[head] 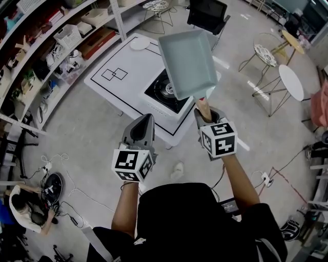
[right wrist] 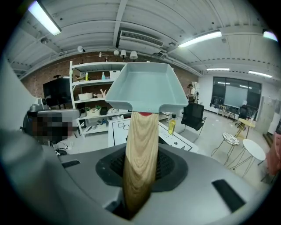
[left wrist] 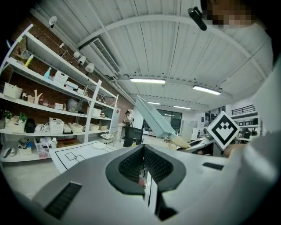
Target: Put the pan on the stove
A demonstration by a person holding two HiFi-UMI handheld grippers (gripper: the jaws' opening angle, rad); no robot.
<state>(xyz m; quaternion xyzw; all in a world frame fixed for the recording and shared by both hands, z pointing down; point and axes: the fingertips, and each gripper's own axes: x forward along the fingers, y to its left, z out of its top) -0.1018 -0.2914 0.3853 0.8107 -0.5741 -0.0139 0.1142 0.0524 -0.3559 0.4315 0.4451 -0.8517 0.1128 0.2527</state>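
Observation:
The pan [head: 187,64] is square and pale blue-green, with a light wooden handle [head: 203,108]. It hangs raised and tilted in the air above the black gas stove [head: 166,91], which stands on a white table [head: 123,77]. My right gripper [head: 206,113] is shut on the handle. In the right gripper view the handle [right wrist: 140,154] runs up from between the jaws to the pan [right wrist: 145,88]. My left gripper [head: 143,130] is beside it to the left, shut and empty, and from its own view [left wrist: 143,165] the pan [left wrist: 153,116] shows edge-on.
Shelves [head: 61,41] full of boxes line the left wall. A black chair [head: 207,15] stands behind the table, with wire chairs and round side tables [head: 289,82] to the right. A person [head: 23,204] sits on the floor at lower left among cables.

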